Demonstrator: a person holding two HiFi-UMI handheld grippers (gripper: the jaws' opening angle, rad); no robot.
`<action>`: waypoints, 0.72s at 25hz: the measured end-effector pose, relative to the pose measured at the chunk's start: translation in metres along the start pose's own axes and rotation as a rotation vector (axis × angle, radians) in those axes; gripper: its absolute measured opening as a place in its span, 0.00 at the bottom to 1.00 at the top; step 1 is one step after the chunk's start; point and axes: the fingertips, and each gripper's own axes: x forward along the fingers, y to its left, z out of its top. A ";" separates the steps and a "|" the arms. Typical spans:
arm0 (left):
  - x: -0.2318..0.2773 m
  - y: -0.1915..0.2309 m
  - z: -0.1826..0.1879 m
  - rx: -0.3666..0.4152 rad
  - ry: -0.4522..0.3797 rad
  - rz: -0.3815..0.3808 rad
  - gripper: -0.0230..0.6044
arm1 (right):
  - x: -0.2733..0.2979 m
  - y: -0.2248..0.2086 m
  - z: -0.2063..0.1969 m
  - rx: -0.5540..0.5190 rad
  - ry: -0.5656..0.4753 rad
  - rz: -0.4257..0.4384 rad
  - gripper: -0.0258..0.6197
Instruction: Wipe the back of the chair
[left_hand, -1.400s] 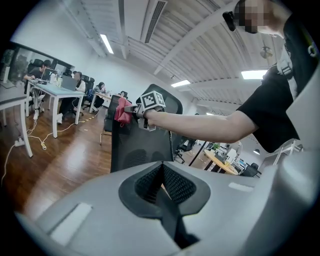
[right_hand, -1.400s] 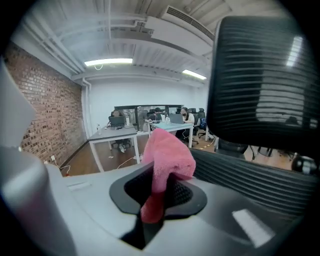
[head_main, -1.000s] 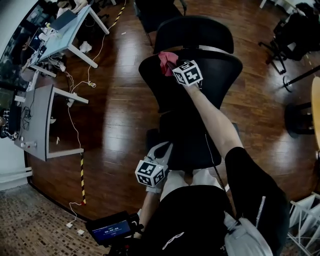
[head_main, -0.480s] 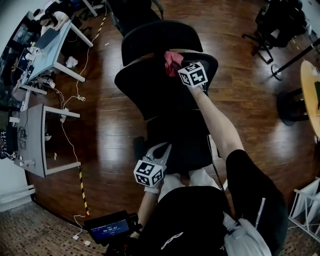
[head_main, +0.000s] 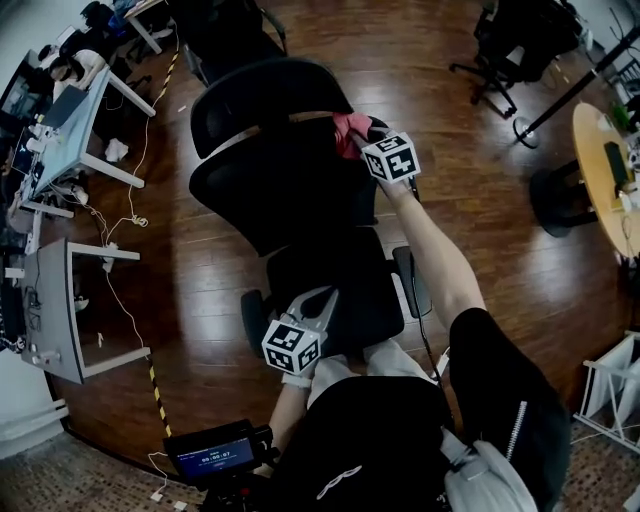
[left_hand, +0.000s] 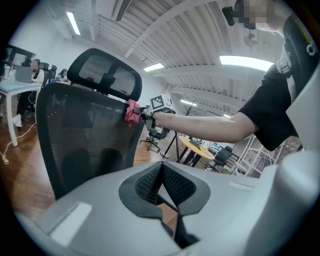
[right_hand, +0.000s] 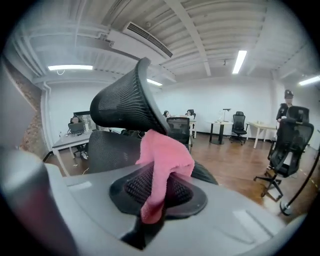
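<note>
Wood floor (head_main: 200, 290); one pink cloth (head_main: 348, 130) clamped in right gripper (head_main: 365, 146) against chair back (head_main: 270, 185); left gripper (head_main: 320, 300) jaws together, empty

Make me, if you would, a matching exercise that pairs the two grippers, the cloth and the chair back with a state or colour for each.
Things:
1. left gripper
2. right gripper
3. cloth
4. chair back

States and colours:
A. pink, held up at the top edge of the backrest
B. black mesh
C. jaws clamped on fabric
D. jaws together with nothing between them

Pairs: 1-D, 2-C, 3-A, 4-B.
</note>
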 end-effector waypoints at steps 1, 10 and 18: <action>0.004 -0.003 0.000 0.002 0.002 -0.007 0.02 | -0.005 -0.006 -0.002 -0.001 0.001 -0.009 0.10; 0.020 -0.015 0.003 0.006 0.013 -0.044 0.02 | -0.040 -0.050 -0.016 0.012 0.012 -0.102 0.10; 0.019 -0.020 0.001 0.006 0.008 -0.058 0.02 | -0.073 -0.091 -0.046 0.029 0.093 -0.286 0.10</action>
